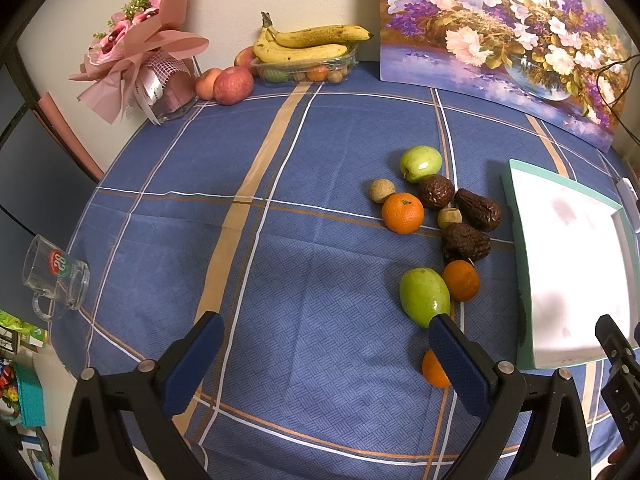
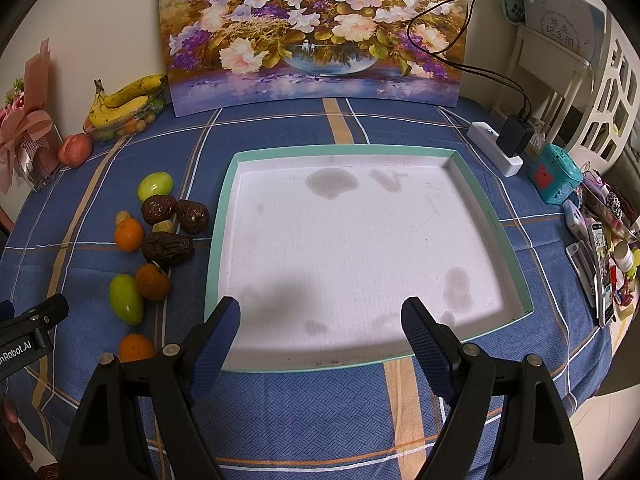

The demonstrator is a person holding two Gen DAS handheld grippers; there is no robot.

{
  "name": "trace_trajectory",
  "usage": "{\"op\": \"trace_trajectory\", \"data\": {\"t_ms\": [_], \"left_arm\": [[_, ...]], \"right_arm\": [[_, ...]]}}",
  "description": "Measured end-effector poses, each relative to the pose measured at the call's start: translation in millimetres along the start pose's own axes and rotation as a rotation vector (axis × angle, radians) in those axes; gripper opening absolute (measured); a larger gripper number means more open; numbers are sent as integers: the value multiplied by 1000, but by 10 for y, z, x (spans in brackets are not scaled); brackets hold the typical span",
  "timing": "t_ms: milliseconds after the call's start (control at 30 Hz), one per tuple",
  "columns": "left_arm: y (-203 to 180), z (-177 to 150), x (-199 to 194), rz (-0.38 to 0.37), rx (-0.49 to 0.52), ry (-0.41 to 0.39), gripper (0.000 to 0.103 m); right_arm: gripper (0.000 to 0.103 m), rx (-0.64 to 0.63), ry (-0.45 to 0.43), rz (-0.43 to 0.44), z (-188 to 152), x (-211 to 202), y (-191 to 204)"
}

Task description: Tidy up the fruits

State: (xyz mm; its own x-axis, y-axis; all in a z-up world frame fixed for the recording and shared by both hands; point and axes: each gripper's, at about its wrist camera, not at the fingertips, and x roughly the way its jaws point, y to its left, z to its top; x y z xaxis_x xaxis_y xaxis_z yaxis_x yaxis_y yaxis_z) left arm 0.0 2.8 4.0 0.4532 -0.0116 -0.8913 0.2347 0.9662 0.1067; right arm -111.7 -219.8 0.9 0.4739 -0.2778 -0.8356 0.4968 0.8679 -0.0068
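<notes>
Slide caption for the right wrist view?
Open right gripper over the empty tray; fruits wait alongside.

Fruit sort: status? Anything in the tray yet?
Done: nothing visible. The tray holds no fruit, only stains. In hand: nothing; the left gripper and right gripper are both open. Left: the loose pile beside the tray, namely green fruits, oranges and dark wrinkled fruits.
</notes>
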Motion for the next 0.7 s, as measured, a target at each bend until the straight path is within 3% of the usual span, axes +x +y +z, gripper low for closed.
{"op": "trace_trajectory", "data": {"t_ms": [500, 700], "left_arm": [[10, 22, 15, -25, -28, -2, 103], [185, 83, -12, -86, -141, -102, 103]], "right_arm": [[83, 1, 4, 17, -6, 5, 24], [83, -13, -25, 89, -21, 1, 163]]}}
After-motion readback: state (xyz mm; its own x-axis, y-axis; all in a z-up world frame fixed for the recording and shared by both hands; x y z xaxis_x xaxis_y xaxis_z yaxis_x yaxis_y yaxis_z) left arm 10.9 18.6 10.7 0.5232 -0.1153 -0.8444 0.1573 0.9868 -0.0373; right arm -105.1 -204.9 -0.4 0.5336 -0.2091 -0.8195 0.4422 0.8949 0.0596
